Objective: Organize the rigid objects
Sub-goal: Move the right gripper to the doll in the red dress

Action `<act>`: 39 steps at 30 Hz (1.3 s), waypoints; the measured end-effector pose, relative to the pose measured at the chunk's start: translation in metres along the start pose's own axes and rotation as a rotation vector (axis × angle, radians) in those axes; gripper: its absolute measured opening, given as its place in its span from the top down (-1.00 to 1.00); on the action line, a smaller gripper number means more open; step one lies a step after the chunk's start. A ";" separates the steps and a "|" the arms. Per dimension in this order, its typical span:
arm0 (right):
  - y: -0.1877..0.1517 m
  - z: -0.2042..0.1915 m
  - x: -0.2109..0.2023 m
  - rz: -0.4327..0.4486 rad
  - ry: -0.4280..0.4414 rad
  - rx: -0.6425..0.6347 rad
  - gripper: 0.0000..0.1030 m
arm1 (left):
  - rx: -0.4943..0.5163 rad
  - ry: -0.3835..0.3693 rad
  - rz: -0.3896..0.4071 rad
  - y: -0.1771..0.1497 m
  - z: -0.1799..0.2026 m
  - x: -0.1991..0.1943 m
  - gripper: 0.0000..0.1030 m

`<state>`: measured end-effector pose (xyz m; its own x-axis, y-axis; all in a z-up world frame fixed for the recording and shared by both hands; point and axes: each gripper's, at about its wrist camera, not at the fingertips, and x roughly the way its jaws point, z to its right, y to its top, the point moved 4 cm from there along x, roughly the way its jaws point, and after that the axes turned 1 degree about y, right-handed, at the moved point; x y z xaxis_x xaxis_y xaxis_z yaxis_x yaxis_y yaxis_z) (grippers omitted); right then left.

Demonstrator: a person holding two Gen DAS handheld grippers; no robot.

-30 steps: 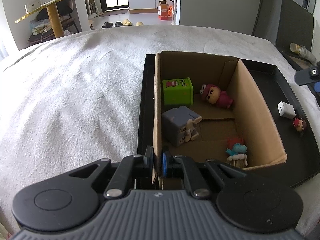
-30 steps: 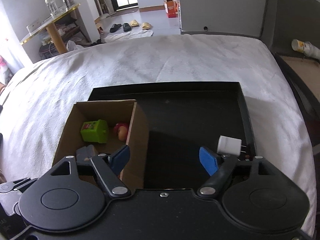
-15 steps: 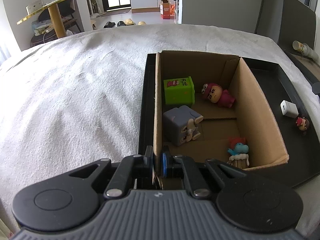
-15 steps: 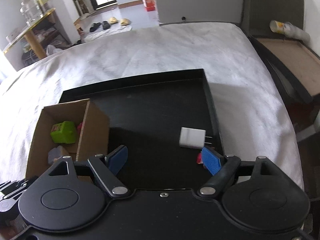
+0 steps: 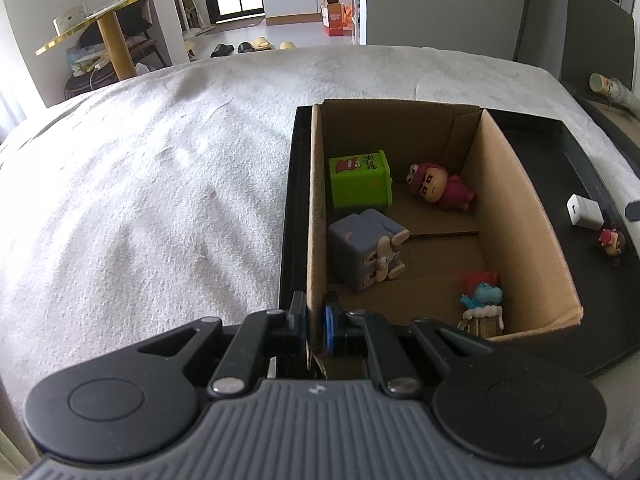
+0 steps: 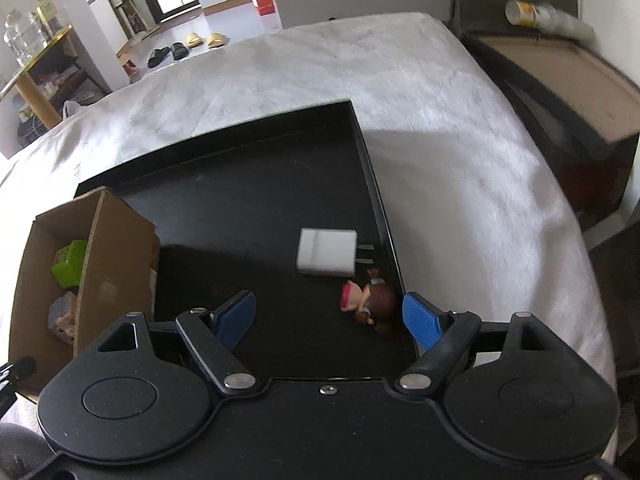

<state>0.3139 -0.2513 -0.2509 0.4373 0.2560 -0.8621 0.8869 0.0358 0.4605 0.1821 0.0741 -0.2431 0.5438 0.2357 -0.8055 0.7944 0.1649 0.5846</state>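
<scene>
**Friend:** Why is your left hand-held gripper (image 5: 316, 326) pinching the cardboard box (image 5: 516, 216)?

**Me:** I pinch the near left wall of the box, I think so it won't slide. The two pads are pressed tight on the cardboard, one outside and one inside.

**Friend:** What is in the box already?

**Me:** A green cube (image 5: 360, 184), a grey block toy (image 5: 366, 250), a doll in pink (image 5: 440, 188) lying down, and a little blue dino (image 5: 482, 298) near the front right corner.

**Friend:** And your other one?

**Me:** My right hand-held gripper (image 6: 330, 316) is spread wide and holds nothing. Its jaws have just closed a tiny bit. Nothing is gripped between them.

**Friend:** What does it want?

**Me:** I think the small doll with brown hair (image 6: 368, 302). It lies on its side on the black tray (image 6: 240, 184), far to the right of the box, close to the tray's right rim. My right pad is just beside it.

**Friend:** And that white thing?

**Me:** A white plug block (image 6: 326, 252) with two metal pins. It lies just past the doll, so I must not bump it. The tray rests on a white bed (image 5: 140, 184).
</scene>
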 end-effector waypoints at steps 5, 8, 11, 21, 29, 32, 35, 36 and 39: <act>-0.011 0.018 0.014 -0.056 0.031 0.096 -0.45 | 0.011 0.016 -0.004 0.000 0.002 0.000 0.84; -0.013 0.018 0.018 -0.083 0.061 0.116 -0.45 | 0.015 0.024 -0.005 0.001 0.004 0.001 0.83; -0.013 0.019 0.026 -0.101 0.061 0.120 -0.45 | 0.020 0.036 -0.009 0.001 0.006 0.002 0.82; -0.007 0.037 0.053 -0.131 0.114 0.245 -0.43 | 0.035 0.062 -0.013 0.002 0.010 0.003 0.81; 0.002 0.041 0.060 -0.089 0.143 0.303 -0.43 | 0.043 0.069 -0.014 0.002 0.012 0.004 0.80; 0.003 0.037 0.062 -0.078 0.117 0.263 -0.43 | 0.044 0.070 -0.014 0.002 0.012 0.003 0.80; 0.003 0.029 0.065 -0.072 0.079 0.208 -0.41 | 0.044 0.069 -0.014 0.002 0.012 0.003 0.80; 0.003 0.026 0.066 -0.070 0.068 0.196 -0.39 | 0.044 0.068 -0.014 0.002 0.012 0.004 0.80; 0.002 0.023 0.067 -0.063 0.021 0.152 -0.19 | 0.041 0.061 -0.011 0.001 0.011 0.003 0.81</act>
<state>0.3487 -0.2567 -0.3127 0.3787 0.2779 -0.8828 0.9253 -0.0934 0.3675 0.1876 0.0642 -0.2460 0.5183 0.2923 -0.8037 0.8116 0.1284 0.5700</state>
